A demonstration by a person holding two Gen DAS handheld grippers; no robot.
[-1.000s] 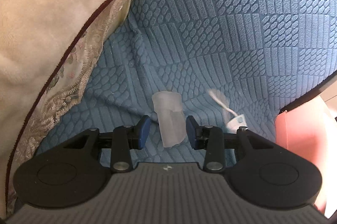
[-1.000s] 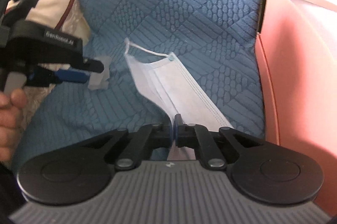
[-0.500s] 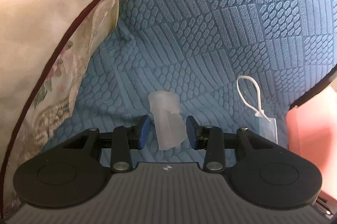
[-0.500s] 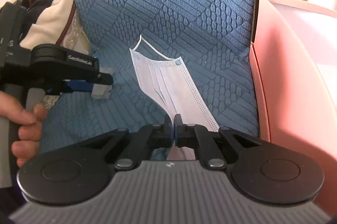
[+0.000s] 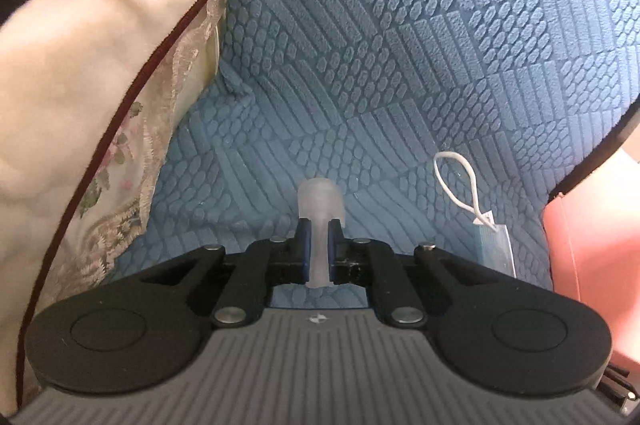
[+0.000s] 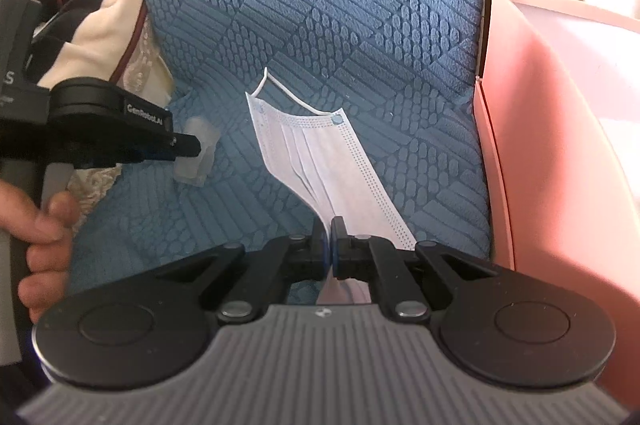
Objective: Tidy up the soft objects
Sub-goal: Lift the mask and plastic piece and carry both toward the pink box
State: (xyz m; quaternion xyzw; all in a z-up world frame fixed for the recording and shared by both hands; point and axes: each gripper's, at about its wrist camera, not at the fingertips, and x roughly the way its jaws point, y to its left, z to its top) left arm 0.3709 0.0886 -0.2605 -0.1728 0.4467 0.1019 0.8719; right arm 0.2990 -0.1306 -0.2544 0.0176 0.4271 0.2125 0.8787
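Soft translucent piece (image 5: 319, 221), left of the mask on the blue seat cover (image 5: 400, 65) beside the cushion (image 5: 100, 45), stands pinched lengthwise in the left gripper (image 5: 319, 249), whose jaws have just been closing on it. Rightward, the face mask (image 6: 324, 165) trails away from the right gripper (image 6: 331, 245), clamped on its near edge. Pink box (image 6: 560, 145) lies right, nearer that hand.
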